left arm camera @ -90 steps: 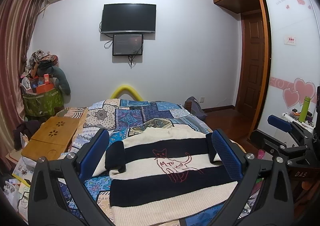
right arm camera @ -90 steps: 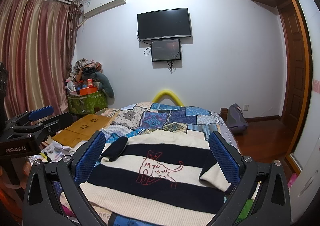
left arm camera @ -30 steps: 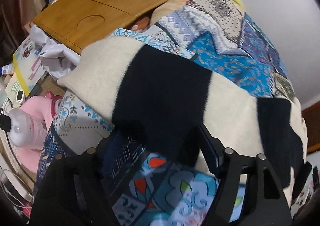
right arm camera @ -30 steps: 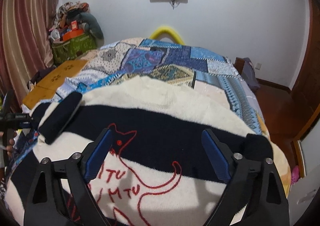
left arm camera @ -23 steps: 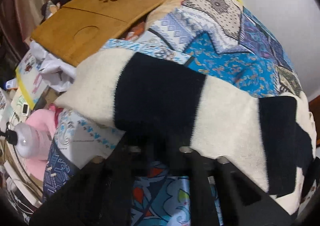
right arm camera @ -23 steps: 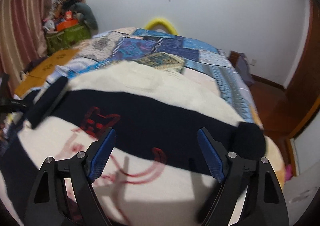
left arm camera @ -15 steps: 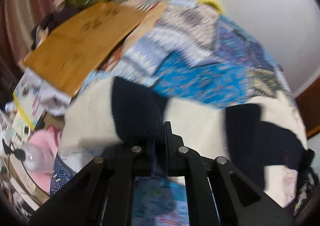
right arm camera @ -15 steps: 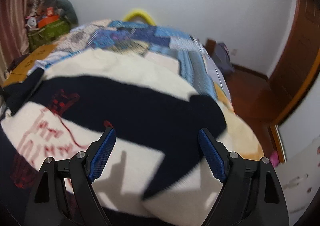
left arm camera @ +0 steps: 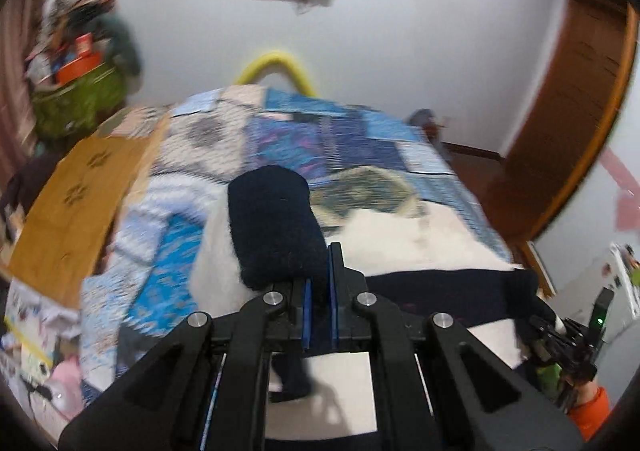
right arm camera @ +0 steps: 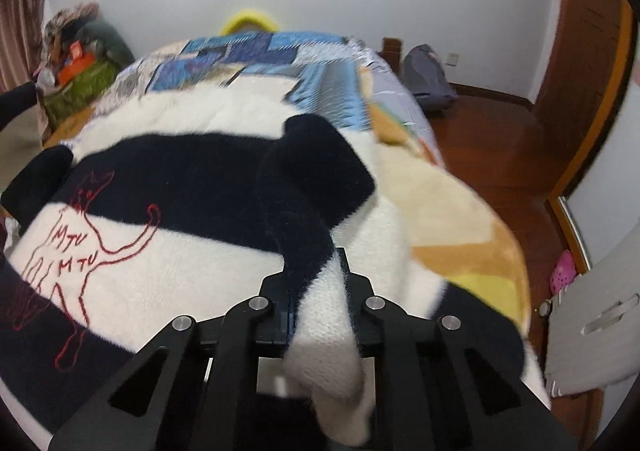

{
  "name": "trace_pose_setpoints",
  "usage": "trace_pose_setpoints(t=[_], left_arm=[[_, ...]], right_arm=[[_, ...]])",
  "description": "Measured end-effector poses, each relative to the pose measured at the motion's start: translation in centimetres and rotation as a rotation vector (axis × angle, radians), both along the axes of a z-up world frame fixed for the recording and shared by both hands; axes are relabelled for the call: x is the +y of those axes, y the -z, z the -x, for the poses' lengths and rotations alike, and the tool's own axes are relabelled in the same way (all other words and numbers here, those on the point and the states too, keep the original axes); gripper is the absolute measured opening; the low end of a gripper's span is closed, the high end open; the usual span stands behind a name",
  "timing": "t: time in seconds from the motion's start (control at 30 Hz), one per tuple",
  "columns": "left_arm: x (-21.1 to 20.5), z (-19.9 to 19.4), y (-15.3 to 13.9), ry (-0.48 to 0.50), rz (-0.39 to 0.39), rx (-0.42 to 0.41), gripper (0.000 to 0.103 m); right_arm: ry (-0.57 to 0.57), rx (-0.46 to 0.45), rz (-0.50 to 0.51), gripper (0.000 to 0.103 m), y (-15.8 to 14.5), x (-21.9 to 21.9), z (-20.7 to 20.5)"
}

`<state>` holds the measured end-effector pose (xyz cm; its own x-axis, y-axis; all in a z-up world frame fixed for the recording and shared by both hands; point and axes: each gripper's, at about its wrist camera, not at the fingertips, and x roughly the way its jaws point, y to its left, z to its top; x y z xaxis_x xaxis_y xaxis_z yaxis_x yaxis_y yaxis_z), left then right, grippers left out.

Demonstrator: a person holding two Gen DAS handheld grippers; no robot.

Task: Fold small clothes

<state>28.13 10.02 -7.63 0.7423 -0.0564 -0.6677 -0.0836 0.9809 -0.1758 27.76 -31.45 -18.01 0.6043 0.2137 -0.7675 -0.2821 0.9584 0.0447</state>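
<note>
A cream and navy striped sweater [right arm camera: 192, 187] with a red cat drawing lies on the patchwork bed [left arm camera: 320, 147]. My left gripper [left arm camera: 318, 303] is shut on the sweater's left sleeve; its navy cuff [left arm camera: 276, 227] stands lifted in front of the fingers. My right gripper [right arm camera: 316, 291] is shut on the right sleeve, whose navy cuff [right arm camera: 316, 171] and cream band bunch up between the fingers. The right gripper also shows at the lower right of the left wrist view [left arm camera: 568, 343].
A wooden lap tray [left arm camera: 84, 207] lies at the bed's left edge, with a green basket of clutter [left arm camera: 76, 91] behind it. A grey bag [right arm camera: 428, 75] sits on the wooden floor on the right, by the wooden door [left arm camera: 572, 123]. A pink shoe [right arm camera: 564, 271] lies by the bed.
Both grippers came down from above the bed onto the sleeves and closed on them. Both sleeves are now lifted off the quilt, and the views tilted up toward the far wall.
</note>
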Motion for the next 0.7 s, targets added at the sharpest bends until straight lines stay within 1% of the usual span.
trace_pose_setpoints(t=[0.07,0.13,0.2,0.27,0.33,0.37,0.43,0.47,0.53,0.57,0.6,0.67,0.7], left_arm=[[-2.4,-0.5,-0.1,0.058,0.014,0.000,0.006],[-5.0,-1.0,0.3,0.113,0.012,0.007,0.006],[-7.6,-1.3,1.3,0.167,0.015,0.027,0.006],[-9.8,-1.9,2.5,0.217,0.035,0.064,0.006],[-11.6,-2.3,3.7,0.249,0.045,0.105,0.006],[-12.7,-2.5,4.4,0.269,0.033,0.131,0.006],[-13.8,-2.3,5.1,0.301,0.009,0.154,0.006],[-14.4,-2.3,5.3,0.319,-0.002,0.165,0.009],[-15.0,-2.0,5.3,0.351,-0.027,0.178,0.023],[-15.3,-1.7,5.0,0.361,-0.043,0.173,0.039],[-15.4,-1.0,4.5,0.365,-0.057,0.149,0.052],[-14.9,0.0,3.4,0.356,-0.078,0.090,0.062],[-14.2,0.5,2.7,0.344,-0.092,0.065,0.064]], right_arm=[[0.033,-0.021,-0.003,0.012,-0.6,-1.5,0.5],[0.072,-0.032,-0.008,0.012,-1.2,-3.3,1.1],[0.106,-0.027,-0.010,0.012,-1.2,-4.7,1.4],[0.134,-0.008,-0.010,0.013,-1.0,-5.8,1.6],[0.143,0.039,-0.030,0.018,-0.5,-6.9,1.9],[0.142,0.056,-0.047,0.021,-0.4,-7.0,2.0],[0.136,0.068,-0.072,0.025,-0.7,-7.4,3.0],[0.130,0.064,-0.071,0.029,-1.0,-7.3,3.4],[0.116,0.034,-0.056,0.035,-2.2,-7.0,4.4],[0.107,0.018,-0.053,0.040,-2.8,-6.8,4.7],[0.095,-0.003,-0.055,0.045,-3.6,-6.4,5.0],[0.059,-0.044,-0.059,0.050,-5.1,-5.3,5.3],[0.046,-0.058,-0.057,0.052,-5.5,-4.9,5.5]])
